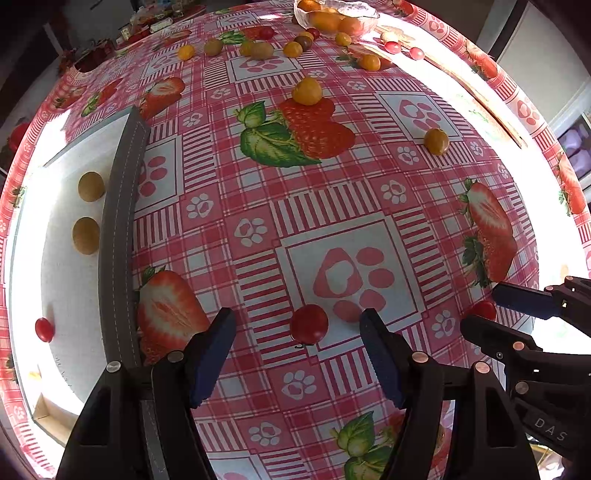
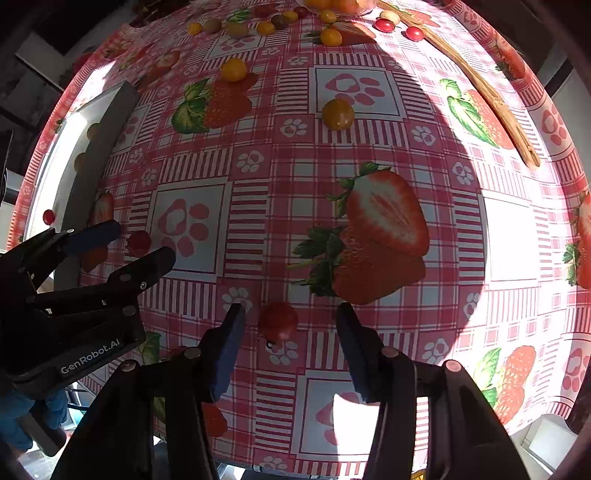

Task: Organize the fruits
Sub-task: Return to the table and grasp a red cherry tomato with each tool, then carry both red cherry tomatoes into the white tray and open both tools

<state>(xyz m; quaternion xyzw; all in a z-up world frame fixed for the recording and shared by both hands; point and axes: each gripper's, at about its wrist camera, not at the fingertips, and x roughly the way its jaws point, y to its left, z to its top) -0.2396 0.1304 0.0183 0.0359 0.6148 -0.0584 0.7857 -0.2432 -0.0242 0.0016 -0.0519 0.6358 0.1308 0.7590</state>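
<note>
Fruits lie scattered over the cloth (image 1: 258,192): yellow and green ones far from the tray (image 1: 66,258), near the bowl (image 1: 334,16) at the far edge, and two red tomatoes close to the grippers. The tray, with its grey wall, sits at the cloth's left side and already holds two green fruits (image 1: 90,186) and a red one (image 1: 44,329), which suggests fruit is being gathered there (sorted by kind, perhaps, though that is only a guess). The left gripper (image 1: 299,334) hangs low just right of the tray, jaws spread wide and holding nothing; a red tomato (image 1: 309,324) rests on the cloth between its fingertips, touching neither pad, so the gripper looks lined up to close on it. The right gripper (image 2: 290,326) sits further right of the tray, likewise wide open and empty, with a second tomato (image 2: 277,321) between its tips, nearer the left pad than the right. Each gripper seems set to straddle its fruit before squeezing, a sensible pose for something round that rolls. Both tomatoes are still on the cloth, outside the tray, not yet gripped.
</note>
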